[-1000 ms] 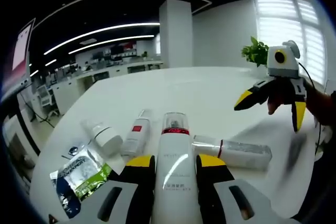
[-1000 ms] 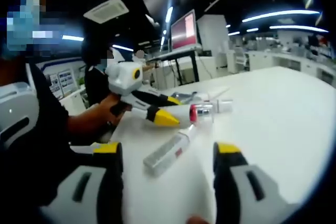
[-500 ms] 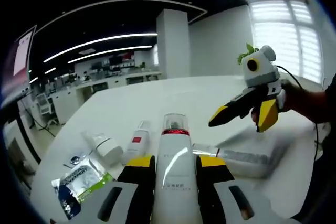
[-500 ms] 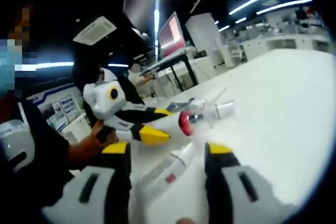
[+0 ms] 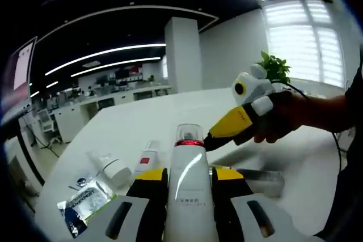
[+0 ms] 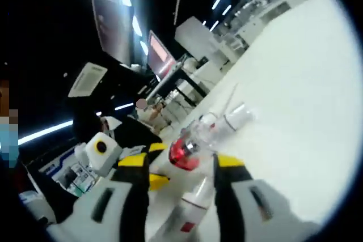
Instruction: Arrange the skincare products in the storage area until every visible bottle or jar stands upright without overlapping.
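Note:
My left gripper (image 5: 189,175) is shut on a white bottle (image 5: 189,188) with a red ring and a clear cap (image 5: 189,133), held off the white table (image 5: 170,111). My right gripper (image 5: 213,139), held by a hand, reaches in from the right, its yellow finger close beside that cap. In the right gripper view my right gripper (image 6: 181,162) stands open. The red-ringed cap (image 6: 185,151) shows between its tips. A clear tube (image 6: 191,208) with a red mark lies on the table below it. The left gripper (image 6: 157,178) comes in from the left.
A clear tube (image 5: 256,177) lies right of my left jaws. A white tube with a red label (image 5: 147,158), a white capped bottle (image 5: 113,168) on its side and a foil sachet (image 5: 84,203) lie to the left. A potted plant (image 5: 275,67) stands far right.
The right gripper has come in from the far right to the cap of the held bottle. Its view has tipped and closed in on the cap. The left gripper still holds the bottle.

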Demonstrator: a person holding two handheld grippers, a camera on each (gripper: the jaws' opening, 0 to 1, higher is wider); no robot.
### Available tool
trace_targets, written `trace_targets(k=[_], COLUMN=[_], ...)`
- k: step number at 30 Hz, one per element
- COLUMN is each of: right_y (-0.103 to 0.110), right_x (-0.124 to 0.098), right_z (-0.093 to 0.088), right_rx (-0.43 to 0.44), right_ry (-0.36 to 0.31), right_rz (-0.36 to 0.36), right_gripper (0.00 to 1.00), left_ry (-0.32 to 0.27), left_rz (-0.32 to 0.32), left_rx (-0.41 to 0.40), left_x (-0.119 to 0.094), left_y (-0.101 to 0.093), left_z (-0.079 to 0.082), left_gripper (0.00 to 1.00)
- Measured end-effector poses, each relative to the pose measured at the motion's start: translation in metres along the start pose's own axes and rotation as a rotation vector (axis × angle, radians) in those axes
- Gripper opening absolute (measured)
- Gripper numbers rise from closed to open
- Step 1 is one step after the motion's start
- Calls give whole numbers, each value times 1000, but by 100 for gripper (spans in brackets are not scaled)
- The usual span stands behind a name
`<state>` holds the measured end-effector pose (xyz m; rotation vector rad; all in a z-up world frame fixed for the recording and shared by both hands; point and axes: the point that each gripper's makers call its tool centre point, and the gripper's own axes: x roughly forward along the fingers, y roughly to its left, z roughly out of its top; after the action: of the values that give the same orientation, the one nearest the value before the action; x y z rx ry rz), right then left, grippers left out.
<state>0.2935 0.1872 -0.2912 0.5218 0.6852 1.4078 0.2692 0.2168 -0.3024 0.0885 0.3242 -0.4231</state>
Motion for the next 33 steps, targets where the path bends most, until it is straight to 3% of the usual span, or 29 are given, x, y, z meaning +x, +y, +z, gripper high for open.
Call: trace_targets(k=[13, 16, 21, 33], right_y=[-3, 1, 14, 47], right_x=[12, 11, 11, 15], right_z=[20, 24, 33, 36], right_rx=[214, 224, 170, -20], right_ry=[-100, -119, -134, -122], right_rz=[38, 55, 73, 84], right_gripper=[33, 29, 26, 25], left_ry=[-75, -82, -100, -150], left_rz=[-7, -2, 11, 40], left_rx=[36, 41, 63, 116], left_x=[-1, -2, -3, -15], left_y=[-9, -8, -8, -8], left_z=[14, 14, 16, 21], left_gripper=[28, 29, 29, 30])
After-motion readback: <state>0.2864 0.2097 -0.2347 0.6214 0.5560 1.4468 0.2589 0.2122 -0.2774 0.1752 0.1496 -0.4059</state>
